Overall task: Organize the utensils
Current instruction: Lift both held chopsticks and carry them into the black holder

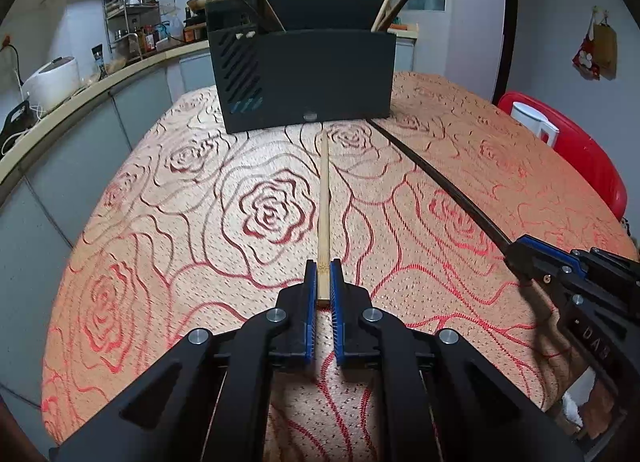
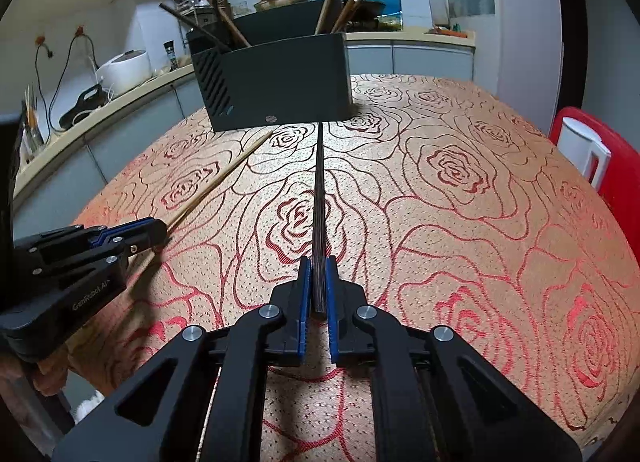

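Note:
My left gripper [image 1: 323, 268] is shut on the near end of a light wooden chopstick [image 1: 324, 202] that points toward a black utensil holder [image 1: 304, 78] at the table's far side. My right gripper [image 2: 319, 264] is shut on the near end of a dark chopstick [image 2: 319, 190], which also points at the holder [image 2: 276, 82]. Each gripper shows in the other's view: the right one [image 1: 516, 258] and the left one [image 2: 160, 232]. The dark chopstick [image 1: 440, 182] and the wooden one [image 2: 216, 182] show there too. Several chopsticks stand in the holder.
The table has an orange rose-pattern cloth [image 1: 200, 222]. A red chair [image 1: 580, 150] with a white jug [image 1: 534, 124] stands at the right. A kitchen counter [image 1: 80, 90] with a rice cooker [image 1: 50, 82] runs along the left.

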The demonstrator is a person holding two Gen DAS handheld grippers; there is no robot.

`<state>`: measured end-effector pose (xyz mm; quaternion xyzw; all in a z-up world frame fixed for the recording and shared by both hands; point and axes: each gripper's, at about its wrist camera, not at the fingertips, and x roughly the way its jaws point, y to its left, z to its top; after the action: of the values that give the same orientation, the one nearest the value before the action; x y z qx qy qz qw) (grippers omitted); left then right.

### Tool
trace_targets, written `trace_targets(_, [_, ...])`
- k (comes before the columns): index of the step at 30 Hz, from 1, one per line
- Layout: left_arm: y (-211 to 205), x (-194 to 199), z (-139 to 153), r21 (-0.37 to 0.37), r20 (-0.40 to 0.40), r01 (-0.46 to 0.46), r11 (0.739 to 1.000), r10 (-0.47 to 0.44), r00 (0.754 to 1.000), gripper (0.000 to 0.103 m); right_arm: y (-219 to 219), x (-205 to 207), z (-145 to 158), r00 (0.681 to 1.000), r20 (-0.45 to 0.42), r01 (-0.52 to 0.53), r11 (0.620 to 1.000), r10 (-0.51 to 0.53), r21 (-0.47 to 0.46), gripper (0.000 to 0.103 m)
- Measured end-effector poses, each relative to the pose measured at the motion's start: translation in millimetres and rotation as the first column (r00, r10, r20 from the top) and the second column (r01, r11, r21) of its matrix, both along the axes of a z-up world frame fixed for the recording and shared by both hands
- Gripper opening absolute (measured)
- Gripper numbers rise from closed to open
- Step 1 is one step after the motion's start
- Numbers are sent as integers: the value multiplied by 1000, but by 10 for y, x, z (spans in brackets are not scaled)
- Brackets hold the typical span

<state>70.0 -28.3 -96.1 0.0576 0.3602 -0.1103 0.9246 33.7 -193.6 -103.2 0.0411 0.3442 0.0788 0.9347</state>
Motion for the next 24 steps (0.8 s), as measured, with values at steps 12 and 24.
trace_targets(12, [193, -102, 776, -32, 168, 32, 999, -27, 985, 6, -226, -147, 750, 986, 166, -6, 999, -2, 49, 8])
trace_targets(24, [420, 179, 1415, -116, 272, 49, 992, -16, 962, 6, -306, 110, 1428, 956, 290, -72, 990, 35, 118, 8])
